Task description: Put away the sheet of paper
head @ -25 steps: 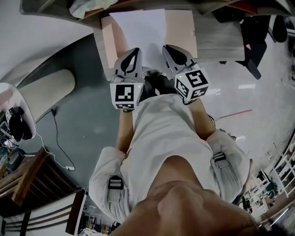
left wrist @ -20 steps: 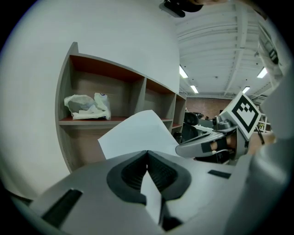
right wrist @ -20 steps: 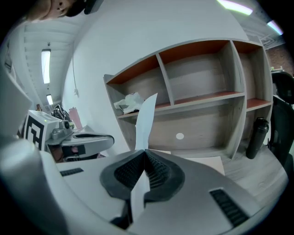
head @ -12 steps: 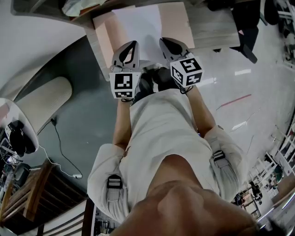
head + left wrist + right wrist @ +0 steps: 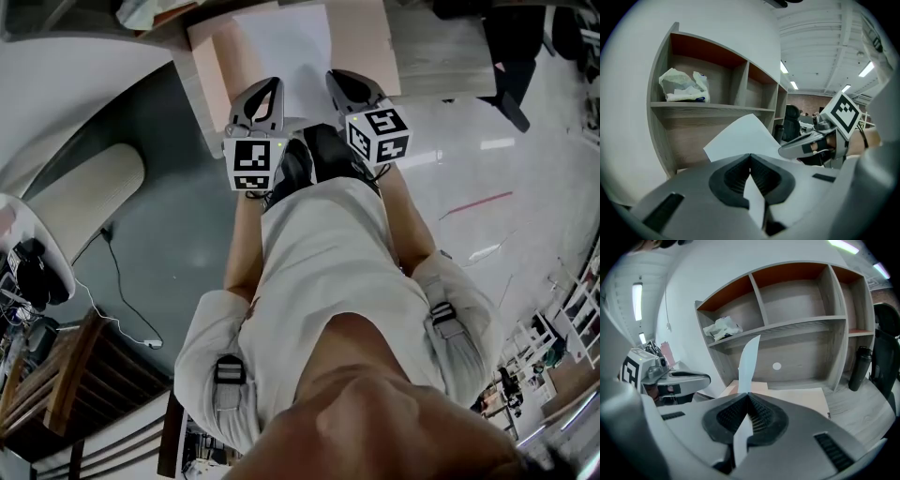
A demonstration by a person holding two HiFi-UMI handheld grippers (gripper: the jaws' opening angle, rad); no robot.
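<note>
Head view: left gripper (image 5: 271, 86) & right gripper (image 5: 337, 77) pinch paper (image 5: 286, 45) (peach pad (image 5: 362, 39) below)

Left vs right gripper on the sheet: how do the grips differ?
The left gripper pinches the sheet of paper toward its left side, the right gripper toward its right. The left gripper's view shows the sheet's broad face; the right gripper's shows it almost edge-on. Shared: both are shut on its near edge.
</note>
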